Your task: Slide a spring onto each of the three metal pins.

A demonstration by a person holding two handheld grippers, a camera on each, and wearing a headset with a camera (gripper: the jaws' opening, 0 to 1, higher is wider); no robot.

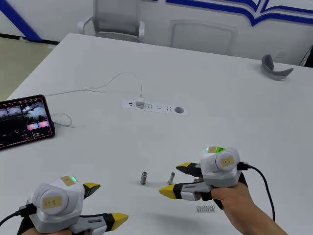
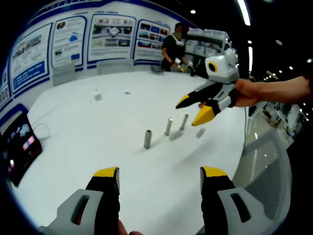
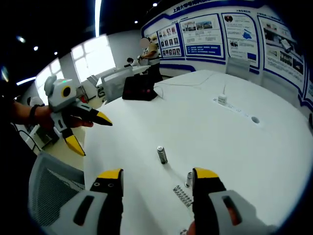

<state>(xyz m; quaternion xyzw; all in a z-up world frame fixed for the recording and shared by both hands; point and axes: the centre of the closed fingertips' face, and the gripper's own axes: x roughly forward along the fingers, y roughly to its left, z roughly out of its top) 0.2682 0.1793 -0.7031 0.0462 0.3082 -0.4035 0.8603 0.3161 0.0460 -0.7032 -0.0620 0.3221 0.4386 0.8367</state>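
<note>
Near the front edge of the white table (image 1: 230, 93), the left white gripper with yellow-tipped black jaws (image 1: 105, 202) hangs wide open, gripping nothing. The right gripper (image 1: 175, 178), further along that edge, gapes empty too. A loose coiled steel spring (image 1: 205, 209) lies flat beside it. Just beyond stand the short metal pins: one spring-wrapped pin (image 1: 144, 177), a bare-looking pin (image 1: 171, 178), and a third pin (image 2: 184, 121). Farther in lies a white power strip (image 1: 155, 106), and a black tablet (image 1: 24, 120) sits at the left edge.

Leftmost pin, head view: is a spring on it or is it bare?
On: coils wrap the pin, plain in the right gripper view too.
</note>
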